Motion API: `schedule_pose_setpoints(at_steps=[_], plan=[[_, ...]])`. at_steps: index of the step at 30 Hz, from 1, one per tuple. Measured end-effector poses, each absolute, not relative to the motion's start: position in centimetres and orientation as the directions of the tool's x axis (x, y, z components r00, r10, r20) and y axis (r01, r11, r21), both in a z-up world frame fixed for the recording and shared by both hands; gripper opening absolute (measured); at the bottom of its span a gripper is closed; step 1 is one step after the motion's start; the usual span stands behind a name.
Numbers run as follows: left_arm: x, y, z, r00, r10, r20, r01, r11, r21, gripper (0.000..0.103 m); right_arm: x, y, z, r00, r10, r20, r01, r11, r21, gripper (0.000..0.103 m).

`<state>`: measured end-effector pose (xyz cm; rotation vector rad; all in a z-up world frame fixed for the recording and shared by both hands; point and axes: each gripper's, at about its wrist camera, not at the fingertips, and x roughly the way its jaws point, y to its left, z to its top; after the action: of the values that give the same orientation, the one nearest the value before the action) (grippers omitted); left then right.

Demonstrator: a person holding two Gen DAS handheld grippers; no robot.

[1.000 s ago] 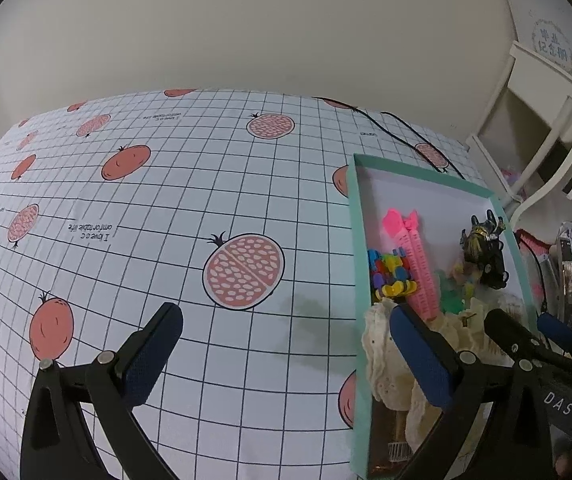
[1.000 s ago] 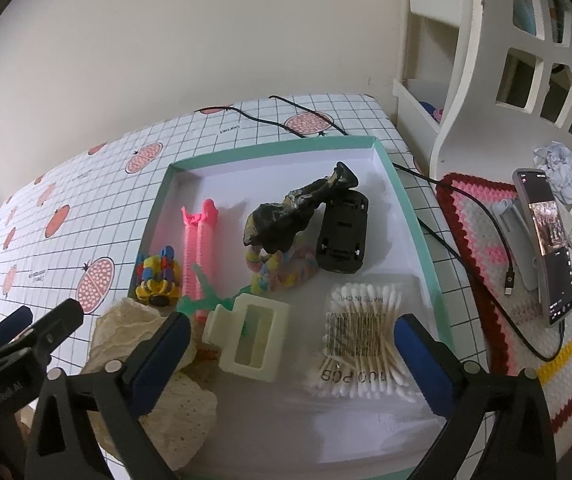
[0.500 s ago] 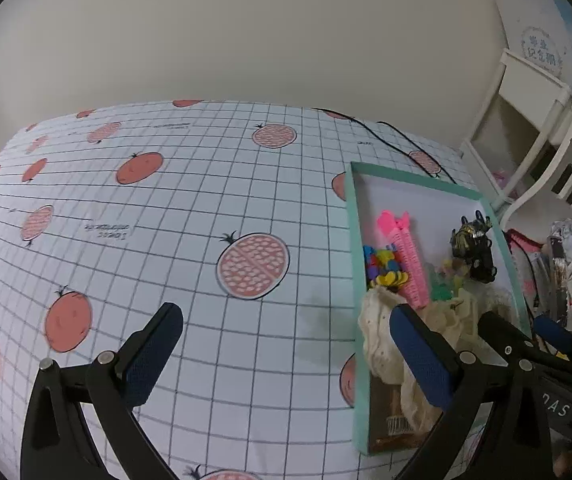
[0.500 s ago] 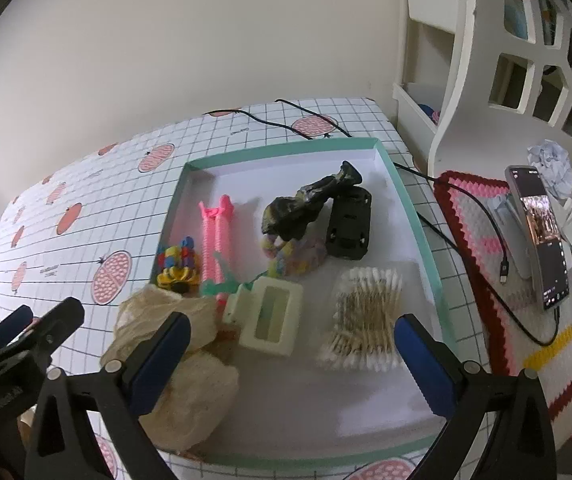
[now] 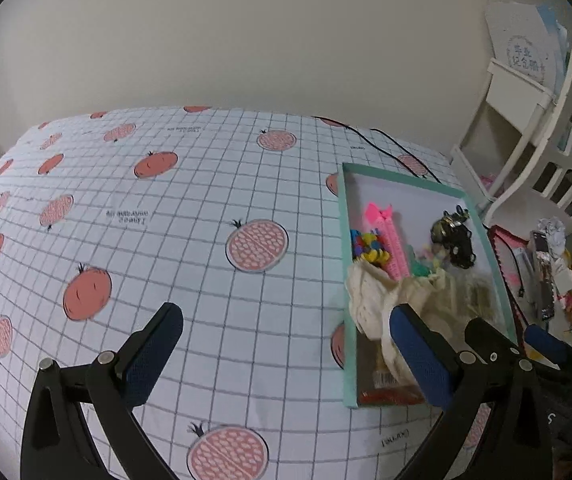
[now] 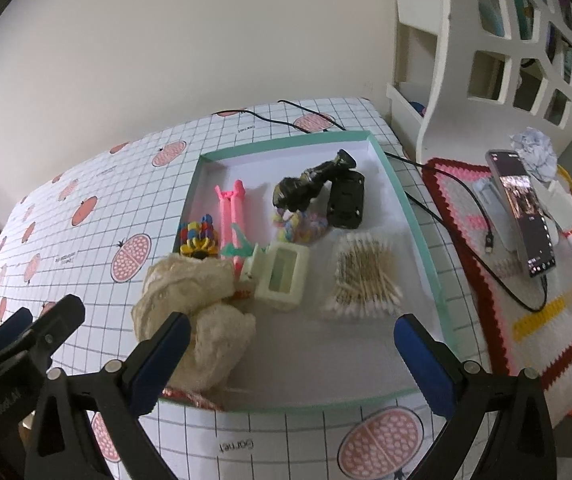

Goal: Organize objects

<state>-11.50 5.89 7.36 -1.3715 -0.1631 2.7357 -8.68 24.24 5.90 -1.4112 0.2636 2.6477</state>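
Observation:
A teal-rimmed tray lies on the pomegranate-print tablecloth. It holds a cream lace cloth, a pack of cotton swabs, a cream rectangular clip, a pink comb, a bead hair tie, a pastel scrunchie, a black hair claw and a black toy car. My right gripper hovers open over the tray's near part, holding nothing. My left gripper is open above bare tablecloth, left of the tray's rim and the cloth.
Right of the tray a phone stands on a crocheted mat, with a black cable running past. A white shelf unit and crumpled paper stand behind. The left gripper's body shows at the right view's lower left.
Both grippers have drawn back and up from the tray, so it looks smaller and farther. Both stayed open. Nothing in the tray has moved.

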Motion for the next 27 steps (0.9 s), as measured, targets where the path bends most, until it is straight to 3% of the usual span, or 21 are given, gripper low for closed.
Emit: schedule_pose_setpoints(at_steps=[27], plan=[[-3.1,3.2,6.1,-0.62,0.101,-0.778,-0.024,-0.994,-0.11,0.103,-0.4,22.1,6.7,-0.606,0.046,-0.794,-0.211,-0.972,0.106,0.103]])
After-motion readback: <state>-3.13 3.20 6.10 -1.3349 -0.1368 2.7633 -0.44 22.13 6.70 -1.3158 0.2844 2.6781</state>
